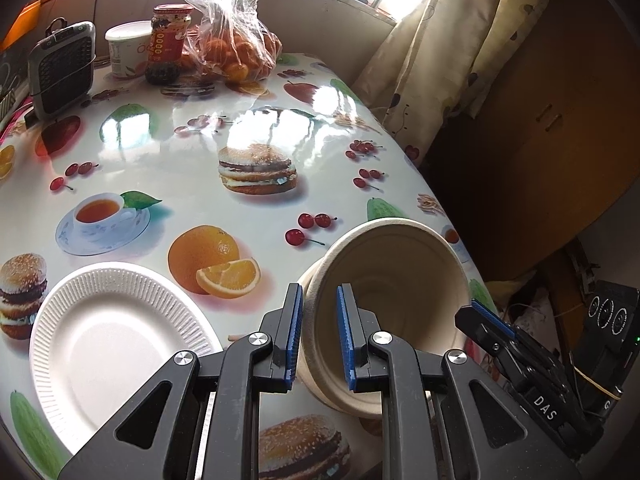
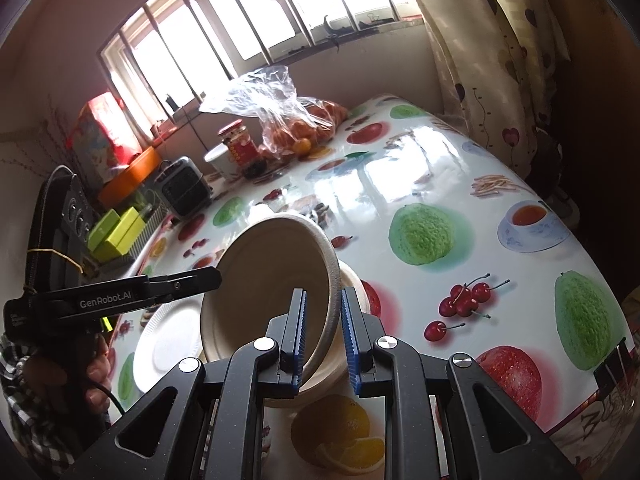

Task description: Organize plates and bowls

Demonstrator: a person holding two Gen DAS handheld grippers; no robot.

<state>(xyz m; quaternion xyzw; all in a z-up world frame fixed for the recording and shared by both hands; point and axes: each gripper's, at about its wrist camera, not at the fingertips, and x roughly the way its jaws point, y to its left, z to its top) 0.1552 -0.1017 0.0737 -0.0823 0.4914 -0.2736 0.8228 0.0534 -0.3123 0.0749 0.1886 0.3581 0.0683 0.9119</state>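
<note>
While held, bowl (image 1: pixel 396 280) hangs beside plate (image 1: pixel 116 344), oranges (image 1: pixel 240 56) beyond.

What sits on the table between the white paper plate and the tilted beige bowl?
Nothing stands between the white paper plate and the beige bowl, only bare tablecloth with a printed orange; the left wrist view shows it.

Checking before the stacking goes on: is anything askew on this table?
Yes. The beige bowl is tipped on its side, mouth facing sideways, its rim pinched by both the left gripper and right gripper. The white plate lies flat.

Fruit-print table (image 1: pixel 168 148) — plate (image 1: pixel 116 344), jar (image 1: pixel 170 40)
</note>
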